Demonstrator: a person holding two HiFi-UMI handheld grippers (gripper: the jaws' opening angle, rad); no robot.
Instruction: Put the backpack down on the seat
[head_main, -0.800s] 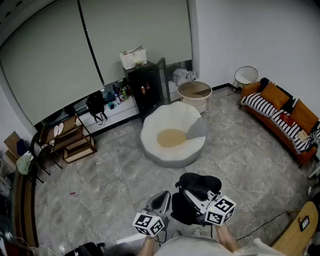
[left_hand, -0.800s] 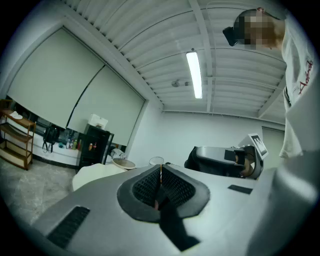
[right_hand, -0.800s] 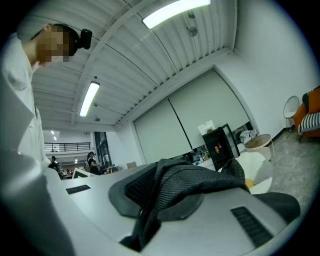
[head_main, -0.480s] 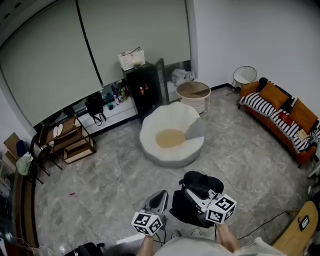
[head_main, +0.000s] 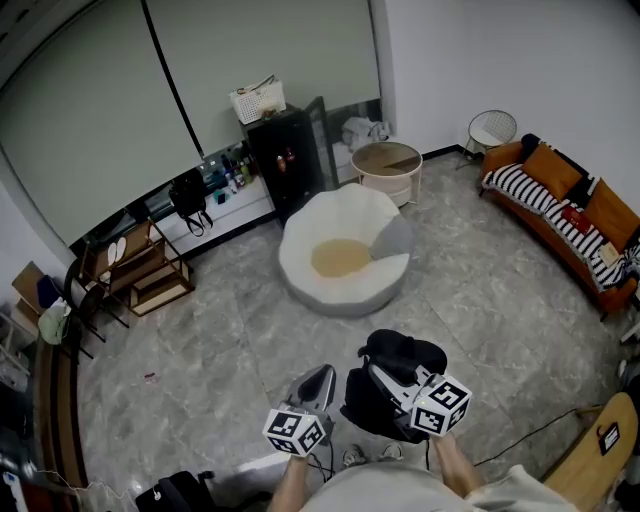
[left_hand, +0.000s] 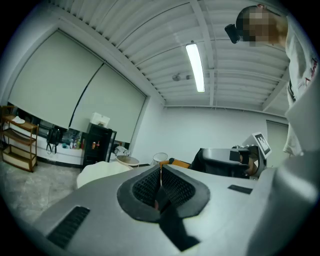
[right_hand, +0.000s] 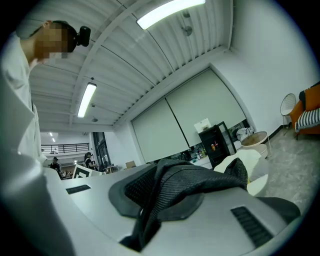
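Starting left of the white round seat (head_main: 345, 292), a wooden shelf rack (head_main: 150, 280) is seen with pale items laid on its top shelf; what they are cannot be made out. Behind the seat a black cabinet (head_main: 290, 165) stands with its door open and small bottles showing inside. A white basket (head_main: 257, 101) is set on top of it, its contents unclear. A tan cushion (head_main: 340, 258) is held in the hollow of the seat. To the seat's right an orange sofa (head_main: 565, 215) is loaded with a striped throw and orange cushions.

On the near side of the seat, apart from it, the left gripper (head_main: 322, 375) is held with its jaws together on nothing. Just to its right the right gripper (head_main: 378, 378) is clamped on the black backpack (head_main: 405, 352), which is carried above the floor. Only in the right gripper view is the woven strap seen pinched between the pads. The backpack's place short of the seat is shown most plainly in the head view.
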